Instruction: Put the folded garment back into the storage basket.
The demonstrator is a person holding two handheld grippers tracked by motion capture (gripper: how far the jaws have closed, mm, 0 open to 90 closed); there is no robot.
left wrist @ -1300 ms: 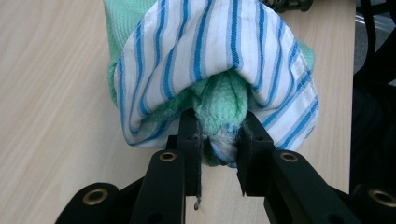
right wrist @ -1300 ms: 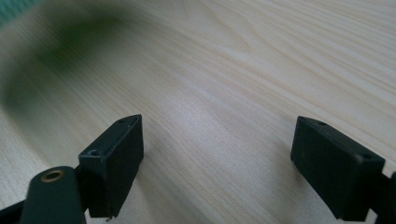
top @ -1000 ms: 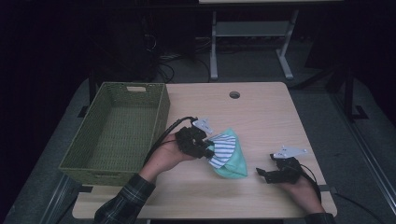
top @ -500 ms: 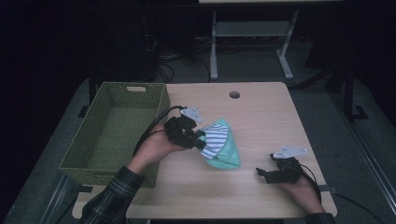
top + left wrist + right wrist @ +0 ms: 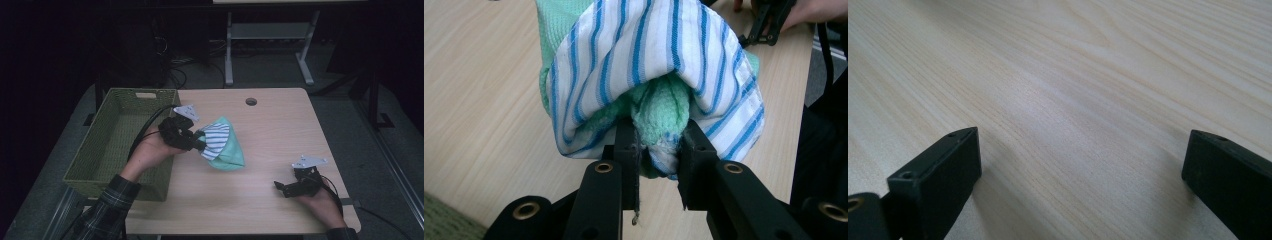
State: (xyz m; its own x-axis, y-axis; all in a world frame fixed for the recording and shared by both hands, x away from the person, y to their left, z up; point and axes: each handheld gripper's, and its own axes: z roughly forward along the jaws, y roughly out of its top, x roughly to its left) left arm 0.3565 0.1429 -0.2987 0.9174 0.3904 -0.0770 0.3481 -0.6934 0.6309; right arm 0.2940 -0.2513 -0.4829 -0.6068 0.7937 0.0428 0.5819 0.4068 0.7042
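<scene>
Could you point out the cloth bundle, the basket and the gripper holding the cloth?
Cloth bundle (image 5: 225, 147): high view, its green side.
Basket (image 5: 122, 95): high view, far rim.
Left gripper (image 5: 659, 150): left gripper view, between its jaw tips.

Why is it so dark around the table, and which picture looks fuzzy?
High view: the table is lit, the room behind is almost black. Left gripper view: the striped cloth is bright and sharp, the left gripper close up. Right gripper view: the wood looks soft and blurry far off, and the right gripper casts a faint shadow.
</scene>
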